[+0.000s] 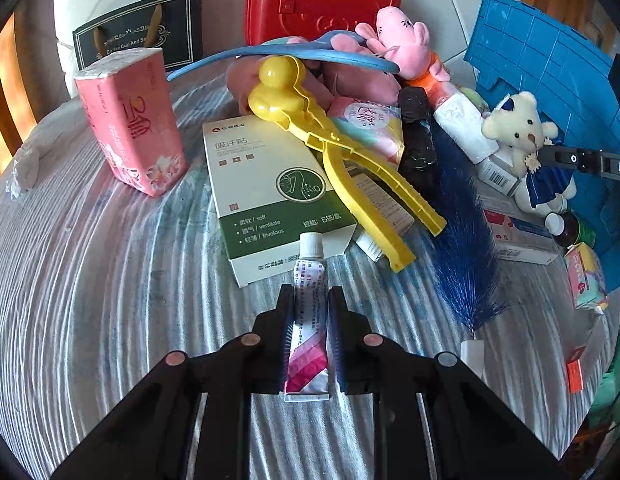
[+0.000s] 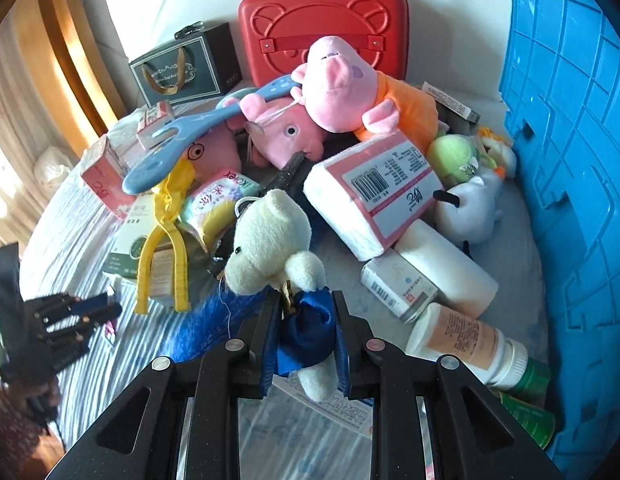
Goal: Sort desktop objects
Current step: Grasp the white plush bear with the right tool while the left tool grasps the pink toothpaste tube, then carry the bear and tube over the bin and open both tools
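A small white-capped ointment tube [image 1: 310,264] with a pink striped end sits upright between the fingers of my left gripper [image 1: 311,292], which is shut on it just above the striped bedcover [image 1: 110,280]. My right gripper [image 2: 305,298] is shut on the blue satin dress of a cream teddy bear [image 2: 266,240], which hangs lifted over the pile. The left wrist view shows that bear [image 1: 517,128] at the right, with the right gripper [image 1: 549,156] on it. My left gripper [image 2: 106,308] shows at the left edge of the right wrist view, in a person's hand.
The pile holds a yellow duck clamp [image 1: 333,148], a green-and-white box [image 1: 266,192], a pink tissue pack [image 1: 130,120], pink pig plushes [image 2: 333,76], a blue feather duster [image 1: 461,240] and bottles [image 2: 469,340]. A red case [image 2: 325,20] and black gift bag [image 1: 142,32] stand behind, a blue crate [image 2: 569,160] at the right.
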A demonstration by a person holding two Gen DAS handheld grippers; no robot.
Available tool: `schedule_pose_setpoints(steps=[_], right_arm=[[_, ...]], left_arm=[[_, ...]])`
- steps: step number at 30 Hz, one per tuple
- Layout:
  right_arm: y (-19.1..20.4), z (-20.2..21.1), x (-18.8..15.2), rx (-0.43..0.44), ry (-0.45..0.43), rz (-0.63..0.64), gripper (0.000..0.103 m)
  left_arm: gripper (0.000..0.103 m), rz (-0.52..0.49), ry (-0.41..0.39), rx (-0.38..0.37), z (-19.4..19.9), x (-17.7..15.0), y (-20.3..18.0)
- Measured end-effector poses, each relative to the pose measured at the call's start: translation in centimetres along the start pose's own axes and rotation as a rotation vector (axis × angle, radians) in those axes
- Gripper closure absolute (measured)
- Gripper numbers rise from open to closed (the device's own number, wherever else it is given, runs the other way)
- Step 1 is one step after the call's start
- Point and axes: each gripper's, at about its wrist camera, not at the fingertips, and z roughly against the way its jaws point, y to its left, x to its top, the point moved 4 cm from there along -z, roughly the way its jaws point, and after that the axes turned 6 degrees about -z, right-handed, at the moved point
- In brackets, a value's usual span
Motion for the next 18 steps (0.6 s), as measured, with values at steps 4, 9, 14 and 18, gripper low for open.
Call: schedule_pose_setpoints(steps=[4,9,14,18], right_arm=[[0.3,0.4,-0.2,0.002,0.0,0.004,0.079],[0.0,1.5,-0.1,-0.004,-0.025,-0.003,0.079],[0.4,4.1,0.6,0.001,-0.082,-0.004,0.079],[1.2,7.9,1.5,0.012,-0.154,-0.02,0.079]], left_arm=[[0.086,-0.041,0.077,0.01,-0.9,-1.4,-0.7],[0.086,-0.03,0.029,-0.003,1.1,-0.6,-1.3],[0.086,-0.089,-0.035,0.006,4.7,2.1,-2.9],[0.086,-0.186,-0.126,0.028,8.8,5.9,-5.0]])
